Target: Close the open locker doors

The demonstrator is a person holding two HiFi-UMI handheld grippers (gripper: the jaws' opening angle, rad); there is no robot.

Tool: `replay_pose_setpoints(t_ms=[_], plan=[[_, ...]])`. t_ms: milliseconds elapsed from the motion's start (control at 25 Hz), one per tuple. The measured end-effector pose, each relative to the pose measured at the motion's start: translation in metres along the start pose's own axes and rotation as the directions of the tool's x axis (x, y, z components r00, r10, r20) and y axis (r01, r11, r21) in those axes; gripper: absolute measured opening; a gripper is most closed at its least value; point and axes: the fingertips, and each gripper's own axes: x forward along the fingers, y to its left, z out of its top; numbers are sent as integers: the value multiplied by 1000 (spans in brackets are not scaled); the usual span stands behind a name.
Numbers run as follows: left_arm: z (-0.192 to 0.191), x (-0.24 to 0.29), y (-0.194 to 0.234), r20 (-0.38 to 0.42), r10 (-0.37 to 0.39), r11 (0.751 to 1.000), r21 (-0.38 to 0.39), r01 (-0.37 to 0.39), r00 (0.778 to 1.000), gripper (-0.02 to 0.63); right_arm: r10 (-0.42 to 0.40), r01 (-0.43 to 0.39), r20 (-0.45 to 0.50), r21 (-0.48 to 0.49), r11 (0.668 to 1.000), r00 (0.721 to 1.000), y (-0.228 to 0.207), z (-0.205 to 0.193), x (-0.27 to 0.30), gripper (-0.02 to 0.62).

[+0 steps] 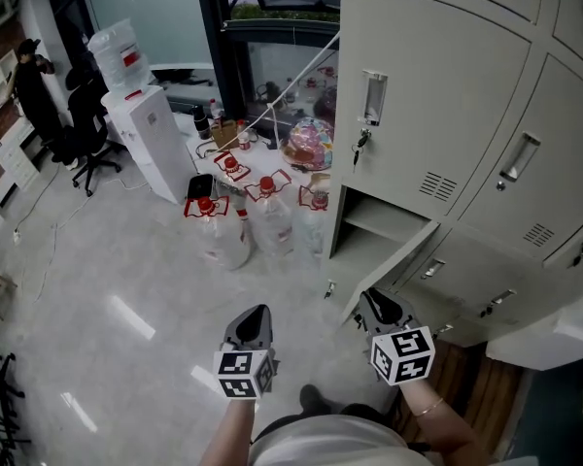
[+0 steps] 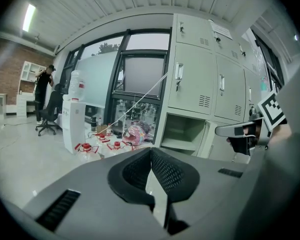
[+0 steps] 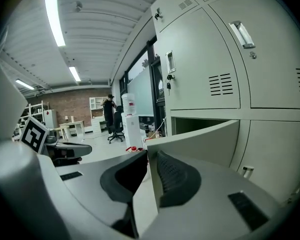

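Observation:
A bank of pale grey lockers (image 1: 466,115) fills the right side of the head view. One low compartment (image 1: 374,216) stands open, and its door (image 1: 394,255) swings out toward me. My right gripper (image 1: 377,304) is at the door's free edge. In the right gripper view that gripper (image 3: 151,151) has the door's edge (image 3: 200,136) between its pads, shut on it. My left gripper (image 1: 257,316) hangs over the floor left of the door, its fingertips together and nothing in them (image 2: 150,151). The left gripper view shows the open compartment (image 2: 182,131) ahead.
Several large water bottles with red caps (image 1: 223,231) stand on the floor left of the lockers. Behind them are a white water dispenser (image 1: 146,134), a colourful bag (image 1: 311,144) and an office chair (image 1: 92,144). A person (image 1: 34,85) stands far left. Keys hang from the locker above (image 1: 361,144).

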Motion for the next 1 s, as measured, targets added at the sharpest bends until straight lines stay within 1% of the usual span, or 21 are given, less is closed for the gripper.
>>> replay_pose_setpoints(t_ms=[560,760,1000], plan=[[13,10,5,10,-13,1000,12,13,1000,21,-6,5,-10,-44,999,1000,4,25,62,60],[19,23,7,18,5,1000,12,-5,1000,21,-17,17,-2,-44,999,1000,-5,35,87,55],[29,39,13,20,30,999,12,-30,999,21,-8,8,1,-71,997,1000,-15,46,114,50]])
